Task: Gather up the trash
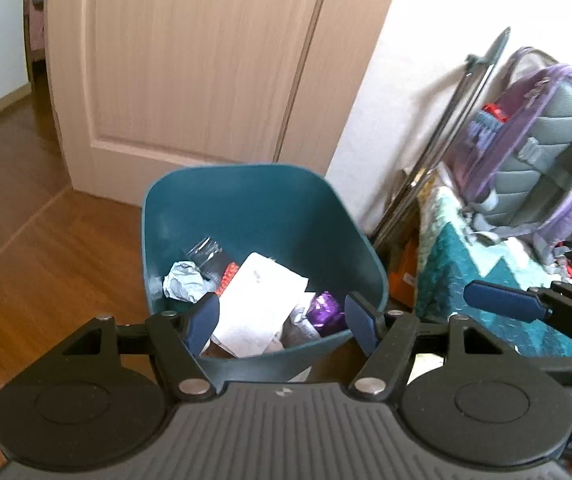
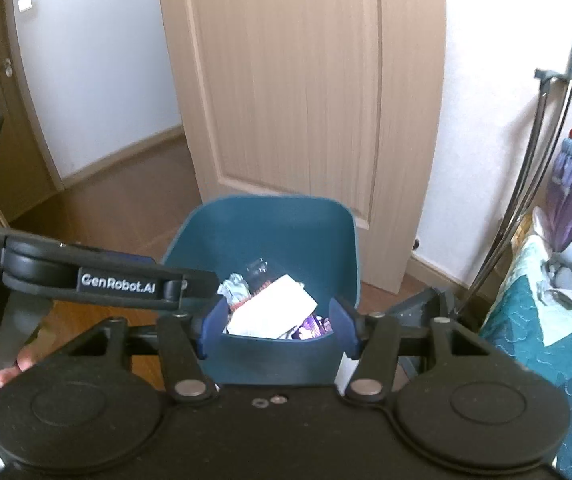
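At twelve o'clock ahead of both tools stands the teal bin (image 1: 261, 208), its trash (image 1: 261, 300) lying inside: white paper, a crumpled wad, a purple wrapper. Your left gripper (image 1: 281, 320) and right gripper (image 2: 277, 326) have fingers spread, nothing between them. Judging the drop done, keep them clear of the rim as you leave. The left tool reads "GenRobot.AI" (image 2: 117, 280).
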